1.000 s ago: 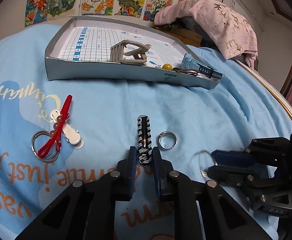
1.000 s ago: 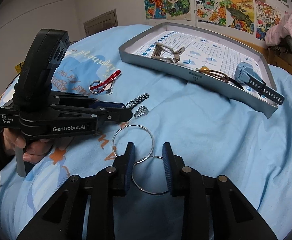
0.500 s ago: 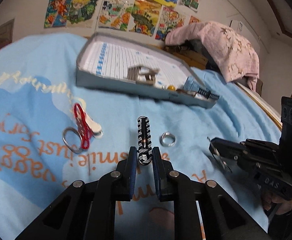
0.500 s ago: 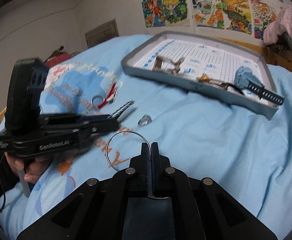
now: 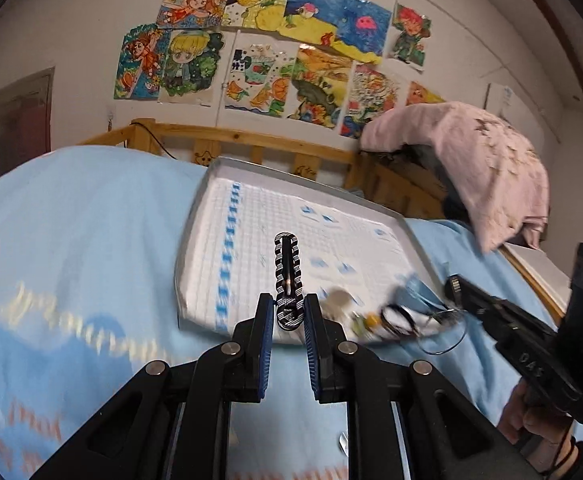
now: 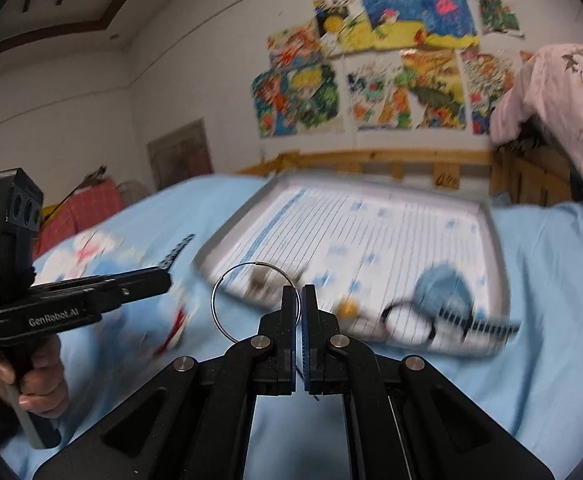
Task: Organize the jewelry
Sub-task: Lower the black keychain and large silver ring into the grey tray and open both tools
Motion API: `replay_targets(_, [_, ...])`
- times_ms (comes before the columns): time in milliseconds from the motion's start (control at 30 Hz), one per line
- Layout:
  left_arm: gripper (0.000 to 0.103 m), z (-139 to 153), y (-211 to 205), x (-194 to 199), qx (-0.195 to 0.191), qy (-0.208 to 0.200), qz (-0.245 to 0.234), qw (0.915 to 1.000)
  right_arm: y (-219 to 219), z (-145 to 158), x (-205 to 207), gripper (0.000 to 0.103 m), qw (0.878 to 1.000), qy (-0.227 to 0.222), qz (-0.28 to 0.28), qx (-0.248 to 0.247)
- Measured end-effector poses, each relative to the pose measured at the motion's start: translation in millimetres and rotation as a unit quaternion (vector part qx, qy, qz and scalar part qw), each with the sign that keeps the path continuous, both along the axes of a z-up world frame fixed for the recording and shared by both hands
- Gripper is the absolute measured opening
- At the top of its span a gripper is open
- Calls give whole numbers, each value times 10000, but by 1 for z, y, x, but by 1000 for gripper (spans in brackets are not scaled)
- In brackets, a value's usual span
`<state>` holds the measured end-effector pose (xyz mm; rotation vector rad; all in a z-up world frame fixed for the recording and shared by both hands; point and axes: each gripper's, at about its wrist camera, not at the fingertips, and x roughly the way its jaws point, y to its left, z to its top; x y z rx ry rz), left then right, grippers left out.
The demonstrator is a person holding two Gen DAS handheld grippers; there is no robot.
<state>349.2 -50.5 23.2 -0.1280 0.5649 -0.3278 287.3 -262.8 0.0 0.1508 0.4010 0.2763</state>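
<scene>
jewelry run roughly half done: left gripper (image 5: 287, 312) clamps one striped hair clip (image 5: 287, 280), right gripper (image 6: 298, 308) clenched on one wire hoop (image 6: 227, 300), both held up near the tray (image 6: 495, 240). tray holds a blue watch (image 6: 447, 292), yellow bead (image 6: 347, 309), maybe more (blurred). red piece (image 6: 175, 326) waits on the bed.

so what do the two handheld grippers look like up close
Both are matte black plastic with silver pivot pins and blue ribbed pads on the fingers. The left gripper carries white "GenRobot.AI" lettering on its side and a boxy black module on top, strapped on with black cord. The right gripper has embossed lettering on its flank, partly readable. A dark sleeve shows behind the hand on the grey handle.
</scene>
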Motion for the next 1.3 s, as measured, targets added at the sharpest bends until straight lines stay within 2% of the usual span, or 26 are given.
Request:
replay_targets(133, [14,-15,-4,37,200,210,93,9995,-7,0,33,3,9995,-108,-298,-74])
replay_targets(267, [14,-36,-9,63,358,405,125,9985,-12,-15,68,3,9988,-40,-450,-171])
replay_targets(467, [15,-56,-8,71,268,583,142,9978,-18,-37,98,3,9977,382,-535,-170])
replay_targets(567, [15,-57,-10,68,302,552,153,9979,-12,-44,103,3,9966,575,-510,-282])
replay_targets(633, [18,-56,-10,68,296,553,149,9979,-9,-45,103,3,9963,610,-491,-346])
replay_targets(667, [26,-55,-10,67,275,554,141,9980,-7,-45,103,3,9962,631,-473,-380])
replay_targets(733, [51,-51,-8,62,238,494,182,9983,-6,-44,102,4,9957,660,-488,-427])
replay_targets(767, [71,-47,-6,57,212,405,251,9986,-7,-43,101,4,9957,649,-510,-428])
replay_targets(800, [77,-41,-4,50,150,215,285,9993,-7,-41,100,4,9957,636,-532,-421])
replay_targets(933, [78,-23,0,30,171,-34,462,9988,-11,-28,86,4,9959,539,-637,-345])
replay_targets(967, [84,-18,2,23,162,-101,536,9984,-12,-25,81,7,9960,510,-666,-315])
replay_targets(1000, [94,-13,4,15,149,-192,603,9979,-13,-20,75,17,9961,472,-688,-276])
replay_targets(1033, [97,-8,6,8,144,-297,675,9972,-13,-18,69,26,9962,445,-704,-258])
replay_targets(1067, [99,-2,8,-3,142,-437,744,9962,-13,-13,61,45,9962,375,-753,-244])
replay_targets(1100, [100,3,11,-12,147,-550,782,9953,-13,-7,51,50,9962,268,-788,-238])
replay_targets(1300, [103,26,25,-66,235,-991,1065,9891,-7,27,7,52,9963,-97,-827,-221])
